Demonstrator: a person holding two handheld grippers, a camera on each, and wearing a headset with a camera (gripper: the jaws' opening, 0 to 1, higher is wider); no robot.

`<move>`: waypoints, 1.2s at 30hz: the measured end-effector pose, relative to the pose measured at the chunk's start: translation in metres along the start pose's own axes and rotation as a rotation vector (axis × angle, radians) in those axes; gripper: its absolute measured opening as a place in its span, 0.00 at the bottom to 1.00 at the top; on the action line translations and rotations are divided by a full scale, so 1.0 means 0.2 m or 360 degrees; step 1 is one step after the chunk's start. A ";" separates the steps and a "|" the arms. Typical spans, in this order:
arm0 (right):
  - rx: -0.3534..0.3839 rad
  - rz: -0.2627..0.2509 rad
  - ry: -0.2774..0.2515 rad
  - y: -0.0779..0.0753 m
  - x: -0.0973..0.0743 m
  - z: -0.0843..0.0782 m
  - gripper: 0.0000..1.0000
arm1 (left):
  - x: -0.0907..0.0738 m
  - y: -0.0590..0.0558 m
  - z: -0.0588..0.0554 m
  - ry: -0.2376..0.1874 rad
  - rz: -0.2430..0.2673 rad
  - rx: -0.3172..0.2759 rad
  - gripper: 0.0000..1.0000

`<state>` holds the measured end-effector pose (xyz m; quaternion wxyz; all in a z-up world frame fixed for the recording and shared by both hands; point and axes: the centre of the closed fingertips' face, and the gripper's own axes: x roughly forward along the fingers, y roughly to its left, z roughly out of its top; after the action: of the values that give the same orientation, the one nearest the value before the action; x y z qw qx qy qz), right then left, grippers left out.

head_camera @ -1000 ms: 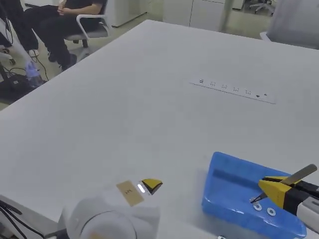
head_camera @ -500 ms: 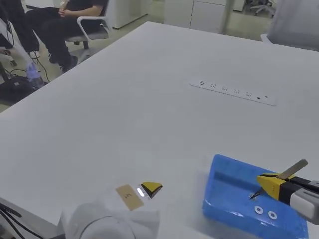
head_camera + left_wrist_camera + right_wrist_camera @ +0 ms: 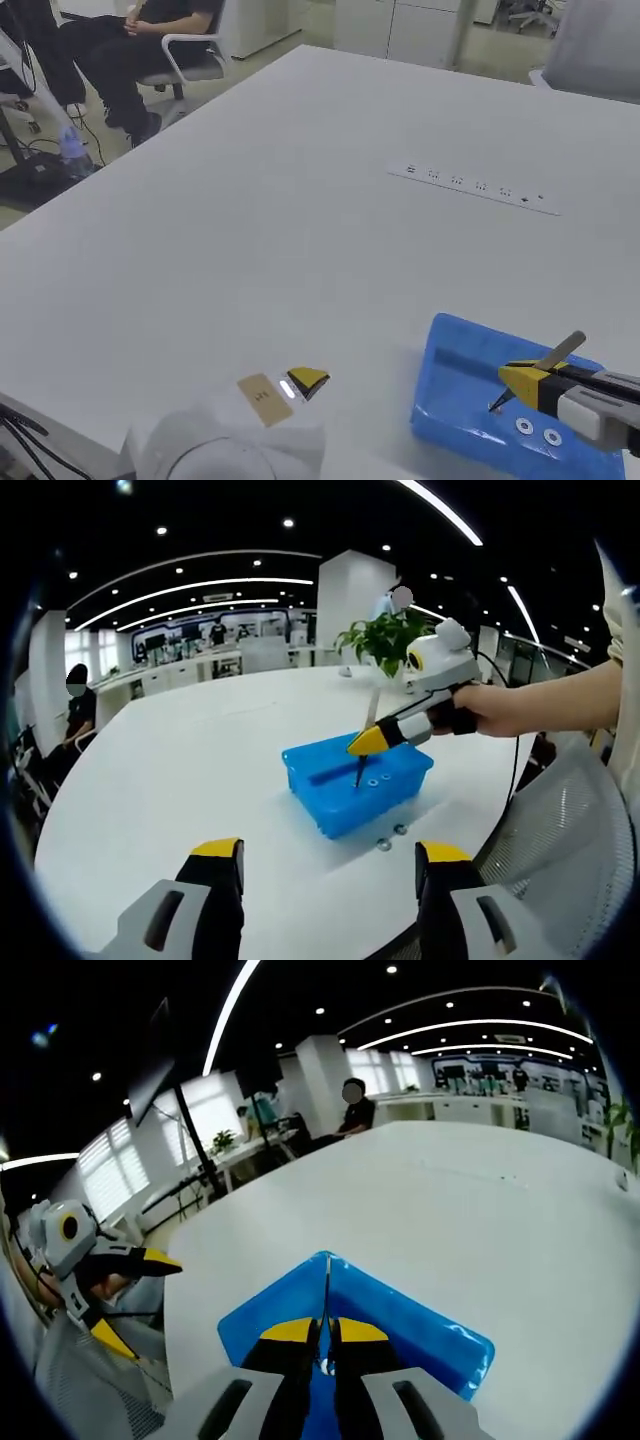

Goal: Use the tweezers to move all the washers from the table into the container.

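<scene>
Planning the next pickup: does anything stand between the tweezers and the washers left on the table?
Only the container wall: the tweezers in the right tool point down into the container, and two washers lie on the table just outside that wall.

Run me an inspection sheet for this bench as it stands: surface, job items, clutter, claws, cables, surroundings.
Surface: white table with a socket strip set into it.
Job's things: blue container holds two washers; two more washers lie on the table beside it; tweezers point tip-down into the container.
Clutter: nothing seen.
Claws: left claw open, holding nothing; right claw shut on the tweezers, above the container.
Cables: dark cables below the table's near-left edge.
Surroundings: person seated on a chair; potted plant; open office.
</scene>
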<state>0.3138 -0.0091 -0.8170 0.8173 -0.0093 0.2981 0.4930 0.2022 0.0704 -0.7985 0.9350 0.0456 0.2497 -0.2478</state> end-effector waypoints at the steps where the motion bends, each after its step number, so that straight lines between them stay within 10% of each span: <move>1: 0.0006 -0.0003 0.0005 -0.01 0.00 -0.01 0.03 | 0.00 0.00 0.00 0.0005 0.0002 0.0003 0.70; 25: -0.0043 -0.0093 0.0058 -0.04 0.02 -0.05 0.04 | 0.01 0.01 -0.02 0.0036 0.0015 0.0039 0.68; 36: -0.0013 -0.0113 -0.0059 -0.02 -0.06 0.05 0.04 | 0.00 0.01 -0.03 0.0041 0.0019 0.0045 0.68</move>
<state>0.3166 -0.0179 -0.8041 0.8396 -0.0140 0.2804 0.4650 0.2011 0.0739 -0.8040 0.9323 0.0635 0.2580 -0.2452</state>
